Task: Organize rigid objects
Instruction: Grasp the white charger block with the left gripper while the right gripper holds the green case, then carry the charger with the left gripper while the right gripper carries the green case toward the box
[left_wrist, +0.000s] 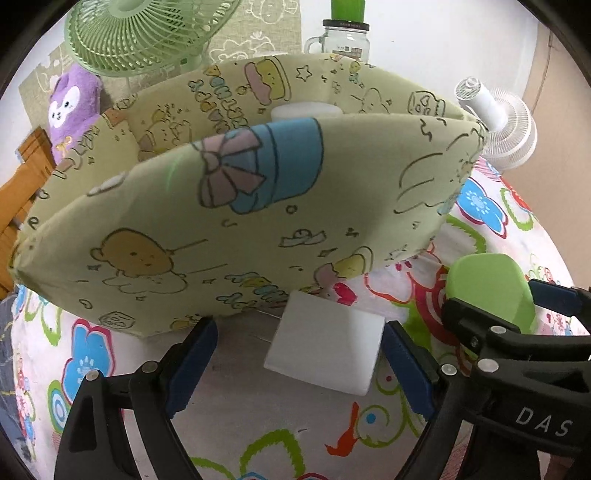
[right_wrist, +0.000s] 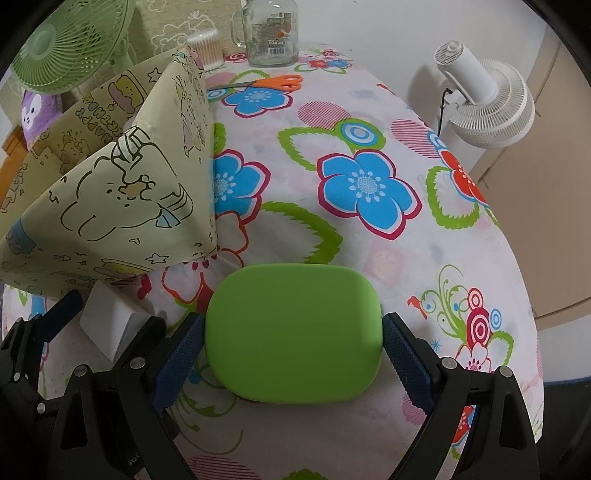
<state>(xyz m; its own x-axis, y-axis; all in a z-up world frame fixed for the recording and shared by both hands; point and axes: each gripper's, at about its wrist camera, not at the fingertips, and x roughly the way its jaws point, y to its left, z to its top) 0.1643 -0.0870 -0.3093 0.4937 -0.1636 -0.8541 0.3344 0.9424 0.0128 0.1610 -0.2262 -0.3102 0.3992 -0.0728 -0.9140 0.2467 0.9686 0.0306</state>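
progress looks early: beside the fabric bin (left_wrist: 258, 206), left gripper (left_wrist: 299, 363) gapes around the white block (left_wrist: 325, 347), right gripper (right_wrist: 293, 343) brackets the green case (right_wrist: 293, 338), neither visibly lifted.

A white block (left_wrist: 325, 350) lies low in the frame between the left gripper's (left_wrist: 299, 365) spread blue pads, touching the right one. Above it stands a cartoon-printed fabric bin (left_wrist: 240, 206). At right, the right gripper (left_wrist: 509, 310) straddles a green case (left_wrist: 487, 284).
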